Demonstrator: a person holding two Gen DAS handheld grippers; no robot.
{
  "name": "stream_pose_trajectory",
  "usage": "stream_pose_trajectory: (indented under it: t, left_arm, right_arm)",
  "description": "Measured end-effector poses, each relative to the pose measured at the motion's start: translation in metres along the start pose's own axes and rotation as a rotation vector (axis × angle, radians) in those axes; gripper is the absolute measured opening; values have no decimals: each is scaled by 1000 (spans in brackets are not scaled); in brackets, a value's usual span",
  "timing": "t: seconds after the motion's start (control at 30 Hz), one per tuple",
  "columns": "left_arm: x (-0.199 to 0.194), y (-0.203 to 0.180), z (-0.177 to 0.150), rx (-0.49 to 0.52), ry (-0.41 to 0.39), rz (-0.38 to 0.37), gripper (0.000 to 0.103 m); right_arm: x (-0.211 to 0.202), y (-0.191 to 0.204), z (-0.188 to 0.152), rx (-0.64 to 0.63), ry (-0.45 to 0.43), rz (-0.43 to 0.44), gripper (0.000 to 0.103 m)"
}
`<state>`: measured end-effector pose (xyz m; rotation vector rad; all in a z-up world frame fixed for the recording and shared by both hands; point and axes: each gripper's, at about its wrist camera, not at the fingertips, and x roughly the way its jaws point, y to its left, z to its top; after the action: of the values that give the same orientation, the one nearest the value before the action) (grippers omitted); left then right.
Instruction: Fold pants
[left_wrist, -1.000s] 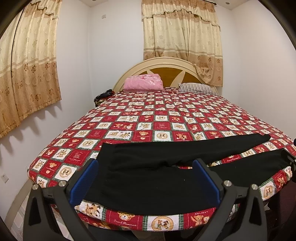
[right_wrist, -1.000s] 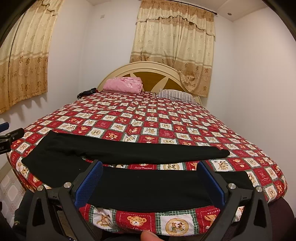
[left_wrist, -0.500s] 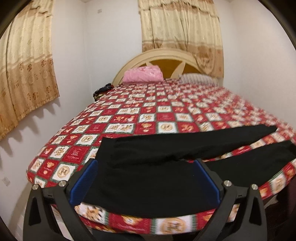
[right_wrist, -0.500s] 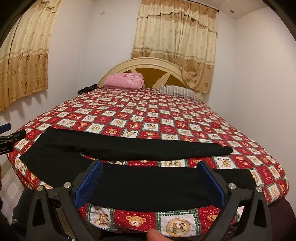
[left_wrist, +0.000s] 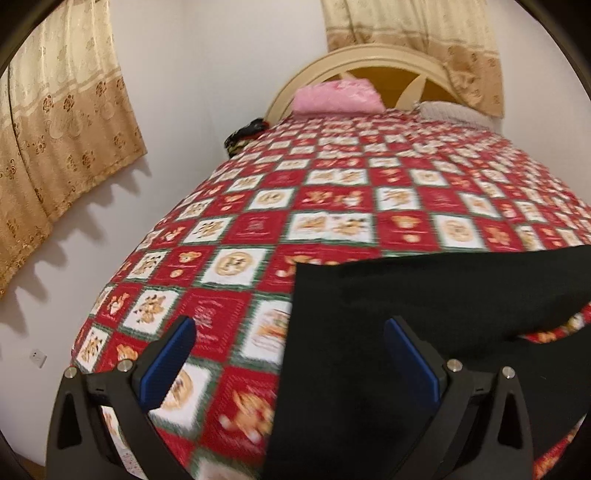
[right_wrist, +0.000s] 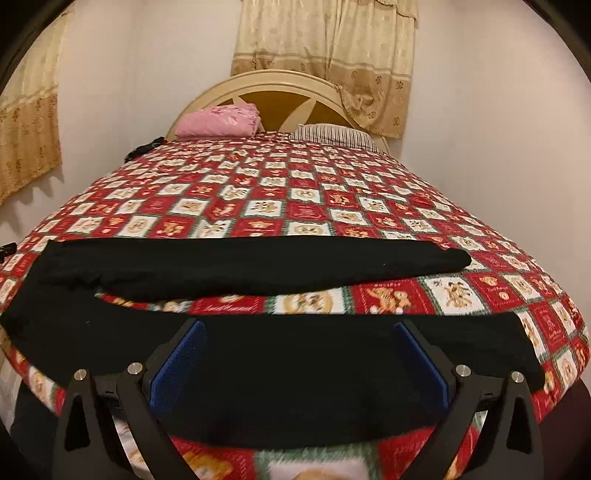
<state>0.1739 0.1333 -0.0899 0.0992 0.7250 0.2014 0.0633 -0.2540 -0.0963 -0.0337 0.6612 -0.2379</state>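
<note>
Black pants lie flat across the near edge of the bed, legs spread in a V, waist to the left. In the left wrist view the waist end fills the lower right. My left gripper is open and empty, low over the waist's left edge. My right gripper is open and empty, just above the near leg. The far leg ends at right.
The bed has a red checked teddy-bear quilt. A pink folded blanket and a striped pillow lie by the headboard. A dark bundle sits at the bed's far left edge. Walls and curtains surround the bed.
Both grippers have dropped lower and closer to the pants. The left one has also shifted left toward the waist edge. Both stay open.
</note>
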Motion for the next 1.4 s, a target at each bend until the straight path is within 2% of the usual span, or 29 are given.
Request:
stream_pose_trajectory:
  t: [0.07, 0.2, 0.27, 0.37, 0.43, 0.53, 0.63, 0.8, 0.97, 1.0, 1.1, 1.2, 1.3, 1.4]
  left_arm:
    - [19, 7, 7, 0, 23, -8, 97]
    - [55, 2, 17, 14, 90, -81, 82]
    - [68, -1, 20, 13, 114, -116, 82]
    - [91, -5, 26, 10, 149, -172, 77]
    - [106, -5, 29, 5, 179, -198, 58]
    - [124, -3, 29, -19, 231, -242, 47]
    - [133, -3, 27, -8, 259, -250, 46]
    - [136, 0, 27, 2, 255, -275, 46]
    - [141, -2, 31, 21, 251, -270, 47]
    - [142, -3, 32, 25, 252, -266, 50]
    - [144, -7, 35, 51, 254, -234, 59]
    - [145, -9, 35, 73, 256, -221, 61]
    - [150, -3, 35, 44, 280, -255, 62]
    - [150, -2, 32, 39, 269, -281, 62]
  right_arm:
    - [14, -4, 6, -14, 7, -3, 97]
    - [39, -8, 17, -56, 50, -12, 78]
    - [50, -17, 22, -42, 81, 13, 72]
    - [58, -29, 28, -44, 90, -13, 67]
    - [63, -39, 32, -53, 102, -36, 64]
    - [72, -62, 39, -39, 128, -64, 57]
    - [82, -94, 48, 5, 145, -94, 56]
    - [100, -154, 63, 96, 186, -151, 57]
    - [140, -214, 75, 233, 257, -126, 57]
    - [150, -222, 77, 247, 272, -108, 57]
    - [178, -236, 80, 254, 308, -90, 57]
    - [200, -244, 83, 252, 348, -57, 57]
    - [222, -248, 87, 230, 385, -41, 57]
    - [240, -256, 86, 244, 440, -5, 58]
